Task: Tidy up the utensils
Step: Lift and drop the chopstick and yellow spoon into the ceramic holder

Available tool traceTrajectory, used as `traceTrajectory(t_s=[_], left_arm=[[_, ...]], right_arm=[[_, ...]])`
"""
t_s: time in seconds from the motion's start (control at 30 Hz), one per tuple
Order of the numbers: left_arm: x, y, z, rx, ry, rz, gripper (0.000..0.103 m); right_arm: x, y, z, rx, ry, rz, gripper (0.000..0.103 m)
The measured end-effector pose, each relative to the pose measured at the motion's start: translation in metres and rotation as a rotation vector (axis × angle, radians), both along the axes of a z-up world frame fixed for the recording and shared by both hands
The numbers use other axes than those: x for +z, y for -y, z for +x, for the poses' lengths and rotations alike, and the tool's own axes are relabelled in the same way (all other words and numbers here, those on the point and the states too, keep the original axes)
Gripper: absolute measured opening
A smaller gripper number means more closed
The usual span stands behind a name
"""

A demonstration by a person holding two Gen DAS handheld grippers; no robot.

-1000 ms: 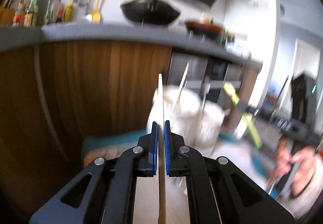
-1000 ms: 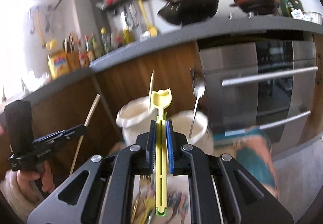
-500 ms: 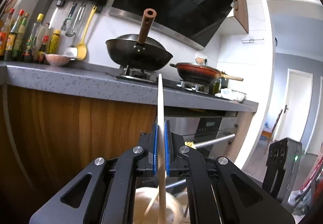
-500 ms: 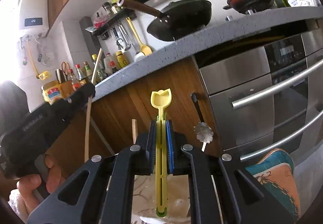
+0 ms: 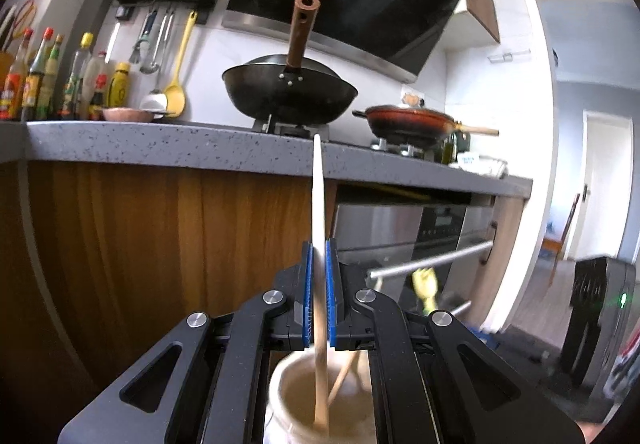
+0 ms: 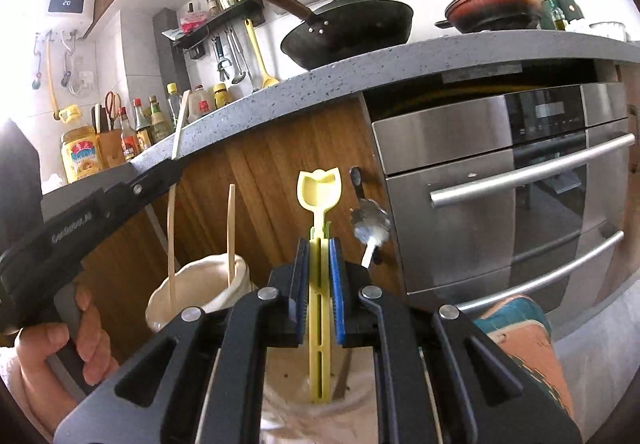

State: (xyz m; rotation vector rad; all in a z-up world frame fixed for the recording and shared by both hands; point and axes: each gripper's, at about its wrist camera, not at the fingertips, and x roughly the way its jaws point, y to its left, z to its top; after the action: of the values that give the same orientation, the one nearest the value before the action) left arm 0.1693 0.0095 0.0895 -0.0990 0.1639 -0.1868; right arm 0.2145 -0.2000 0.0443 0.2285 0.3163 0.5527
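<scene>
The left claw (image 5: 318, 294) pinches a wooden stick (image 5: 318, 204) upright, its lower end inside a cream jar (image 5: 288, 404), likely for dropping in. The right claw (image 6: 319, 284) pinches a yellow spoon (image 6: 319, 196) upright over another holder.

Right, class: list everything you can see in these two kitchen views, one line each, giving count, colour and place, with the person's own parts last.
wooden stick: one, pale, upright in the left gripper, lower end in a jar
yellow spoon: one, upright in the right gripper, lower end in a jar
jars: two, cream, below the grippers
flower-head spoon: one, silver, standing right of the yellow spoon
wok: one, black, brown handle, on the stove
red pan: one, on the stove, right of the wok
bottles: several, mixed colours, worktop left
hanging ladle: one, yellow, on the wall rack
oven: one, steel, under the worktop
left gripper: black, blue pads, shut
right gripper: black, blue pads, shut
hand: one, gripping the left gripper's handle
</scene>
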Motion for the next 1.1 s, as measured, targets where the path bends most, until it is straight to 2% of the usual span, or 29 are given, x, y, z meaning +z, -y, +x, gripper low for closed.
traceTrajectory(t_s=[0.17, 0.3, 0.47, 0.6, 0.73, 0.77, 0.8, 0.83, 0.9, 0.93, 0.97, 1.0, 1.07, 1.1], left_arm=[[-0.015, -0.003, -0.019, 0.005, -0.07, 0.025, 0.007], [-0.026, -0.006, -0.023, 0.004, -0.159, 0.022, 0.007], [-0.029, -0.008, -0.026, 0.006, -0.187, 0.038, 0.007], [-0.029, -0.009, -0.026, 0.012, -0.191, 0.033, 0.017], [-0.028, -0.007, -0.025, 0.019, -0.195, 0.045, 0.02], [-0.027, -0.007, -0.025, 0.019, -0.195, 0.046, 0.027], [-0.027, -0.007, -0.026, 0.018, -0.194, 0.044, 0.036], [-0.026, -0.007, -0.026, 0.018, -0.191, 0.041, 0.039], [-0.025, -0.007, -0.028, 0.02, -0.187, 0.036, 0.05], [-0.024, -0.008, -0.028, 0.023, -0.187, 0.037, 0.051], [-0.024, -0.008, -0.029, 0.027, -0.187, 0.039, 0.055], [-0.023, -0.008, -0.03, 0.028, -0.188, 0.039, 0.062], [-0.022, -0.01, -0.034, 0.036, -0.184, 0.036, 0.075], [-0.021, -0.011, -0.036, 0.037, -0.181, 0.033, 0.077]], right_arm=[[-0.01, 0.012, -0.015, -0.013, -0.015, 0.015, 0.01], [-0.013, 0.014, -0.021, -0.009, -0.032, -0.004, 0.01], [-0.015, 0.01, -0.025, -0.019, -0.036, -0.061, 0.01], [-0.02, 0.008, -0.019, -0.024, -0.063, -0.092, 0.01], [-0.021, 0.012, -0.018, -0.038, -0.074, -0.081, 0.01], [-0.02, 0.013, -0.017, -0.041, -0.074, -0.08, 0.011], [-0.02, 0.014, -0.017, -0.043, -0.074, -0.081, 0.013], [-0.02, 0.015, -0.017, -0.044, -0.073, -0.079, 0.015], [-0.019, 0.016, -0.018, -0.051, -0.069, -0.074, 0.026], [-0.018, 0.017, -0.019, -0.054, -0.067, -0.072, 0.028], [-0.017, 0.018, -0.019, -0.057, -0.068, -0.068, 0.034], [-0.017, 0.02, -0.02, -0.061, -0.068, -0.062, 0.043], [-0.014, 0.023, -0.021, -0.068, -0.064, -0.051, 0.053], [-0.013, 0.024, -0.022, -0.072, -0.062, -0.047, 0.059]])
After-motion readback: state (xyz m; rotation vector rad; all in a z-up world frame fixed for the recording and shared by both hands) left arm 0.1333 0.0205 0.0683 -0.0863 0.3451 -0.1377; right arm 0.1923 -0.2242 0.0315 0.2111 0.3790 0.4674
